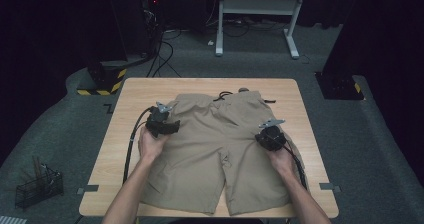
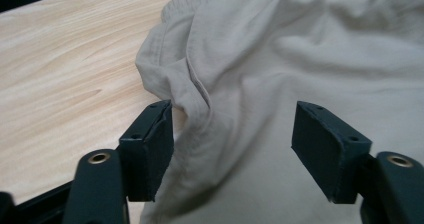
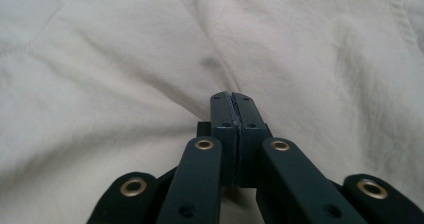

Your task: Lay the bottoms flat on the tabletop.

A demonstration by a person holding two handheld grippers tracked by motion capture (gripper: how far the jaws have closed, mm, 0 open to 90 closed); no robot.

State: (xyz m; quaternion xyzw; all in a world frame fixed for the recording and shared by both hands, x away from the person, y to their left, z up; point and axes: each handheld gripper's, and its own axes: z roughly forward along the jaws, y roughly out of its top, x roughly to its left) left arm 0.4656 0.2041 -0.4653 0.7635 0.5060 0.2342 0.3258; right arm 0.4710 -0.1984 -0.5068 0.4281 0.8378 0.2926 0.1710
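Observation:
Khaki shorts [image 1: 220,144] lie flat on the wooden table [image 1: 135,89], waistband at the far side with a black drawstring [image 1: 225,95]. My left gripper [image 1: 170,126] hovers over the left side seam near the waistband. In the left gripper view it [image 2: 232,149] is open, its jaws straddling a raised fold of the shorts [image 2: 200,99] without pressing on it. My right gripper [image 1: 264,136] rests on the right leg near the shorts' right edge. In the right gripper view it [image 3: 233,101] is shut, and a crease of the cloth [image 3: 210,64] runs into its tips.
Bare tabletop [image 2: 65,74] lies left of the shorts. On the floor at the left stands a wire basket [image 1: 37,186]. Cables [image 1: 165,54], a yellow-and-black striped base [image 1: 102,81] and a white desk frame [image 1: 257,14] sit beyond the table's far edge.

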